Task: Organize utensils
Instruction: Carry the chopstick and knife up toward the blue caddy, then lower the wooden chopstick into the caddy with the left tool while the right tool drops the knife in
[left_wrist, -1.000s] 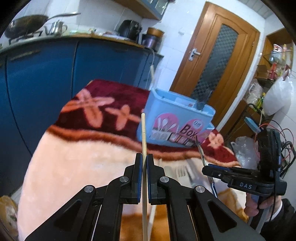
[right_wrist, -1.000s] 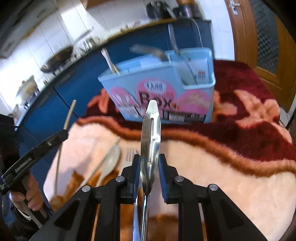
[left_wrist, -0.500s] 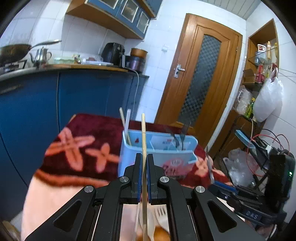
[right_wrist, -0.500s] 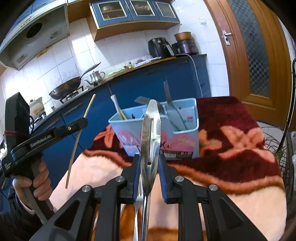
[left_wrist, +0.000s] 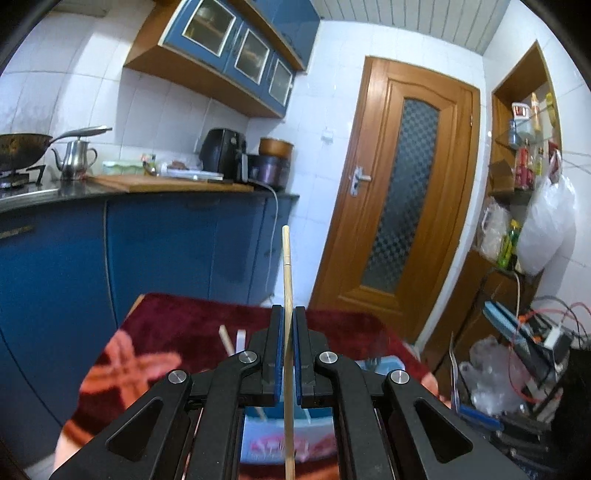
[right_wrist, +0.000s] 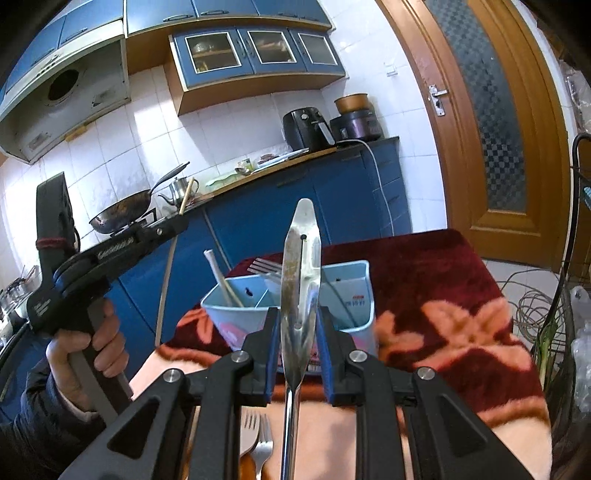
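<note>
Both tongs have risen since a second ago. The left tongs (left_wrist: 286, 354) clamp an upright chopstick (left_wrist: 286, 280); the right tongs (right_wrist: 297, 332) clamp a metal utensil (right_wrist: 300, 280). The blue organizer box (right_wrist: 364, 295) lies ahead and below, nearer the right.

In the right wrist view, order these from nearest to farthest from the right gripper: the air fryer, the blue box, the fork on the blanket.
1. Fork: just beneath the right gripper.
2. Blue box: right ahead on the blanket.
3. Air fryer: far back on the counter.
</note>
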